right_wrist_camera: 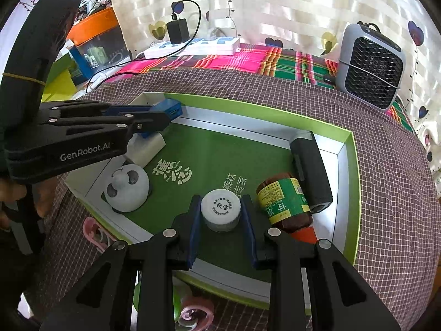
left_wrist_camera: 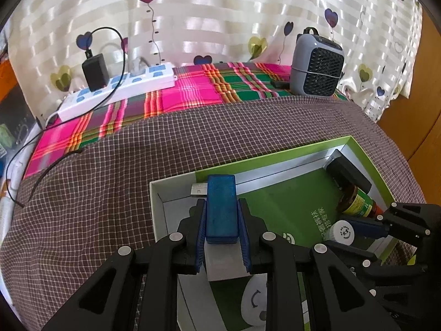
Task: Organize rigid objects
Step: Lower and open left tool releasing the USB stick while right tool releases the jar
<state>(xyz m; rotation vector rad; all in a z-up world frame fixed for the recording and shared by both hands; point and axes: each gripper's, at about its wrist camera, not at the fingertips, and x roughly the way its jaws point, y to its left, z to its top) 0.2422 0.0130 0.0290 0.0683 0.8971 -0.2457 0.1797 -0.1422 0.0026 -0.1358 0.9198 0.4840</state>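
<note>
A green-lined shallow box lies on the checked cloth. My left gripper is shut on a blue USB adapter, held over the box's left corner above a white block; it also shows in the right wrist view. My right gripper has its jaws around a small white-capped jar standing in the box; whether they touch it I cannot tell. A brown sauce bottle and a black box-shaped object lie to the right. A white panda-shaped dome sits at the left.
A grey mesh-front fan stands at the back right. A white power strip with a black charger and cables lies at the back left. Pink objects lie outside the box's near edge.
</note>
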